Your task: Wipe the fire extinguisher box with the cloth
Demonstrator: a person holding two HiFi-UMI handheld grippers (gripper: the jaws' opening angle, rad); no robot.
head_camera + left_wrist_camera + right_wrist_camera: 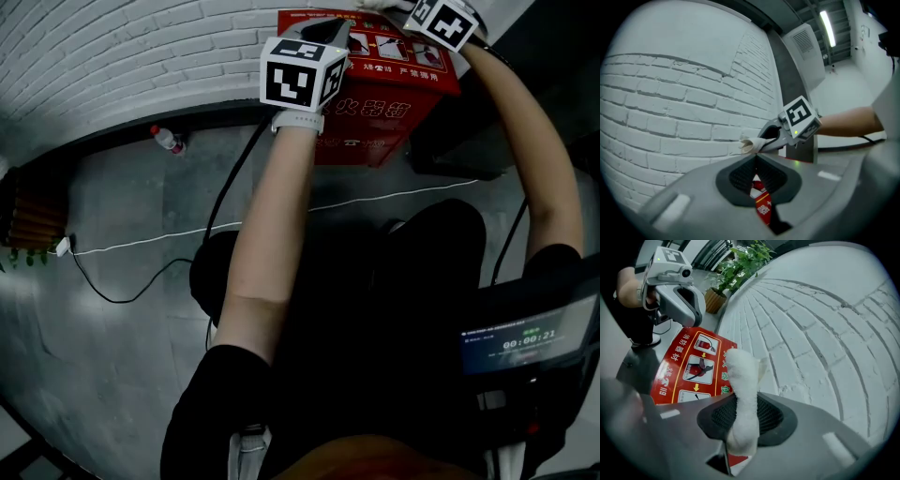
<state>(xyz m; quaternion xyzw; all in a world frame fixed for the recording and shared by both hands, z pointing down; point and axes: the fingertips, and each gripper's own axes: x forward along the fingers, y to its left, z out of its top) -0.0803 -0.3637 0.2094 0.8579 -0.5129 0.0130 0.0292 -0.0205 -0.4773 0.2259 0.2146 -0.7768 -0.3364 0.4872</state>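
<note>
My right hand-held gripper (743,404) was clamped tight on the white cloth (739,371) up by the top of the red fire extinguisher box (375,117), which sat at 12 o'clock against the brick wall (122,56), while my left hand-held gripper (756,161) was closed on nothing.

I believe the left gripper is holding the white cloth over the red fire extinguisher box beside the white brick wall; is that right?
Not quite: the right gripper holds the white cloth, as the right gripper view shows. The left gripper is shut on nothing. The rest stands: the cloth is over the red fire extinguisher box beside the white brick wall.
</note>
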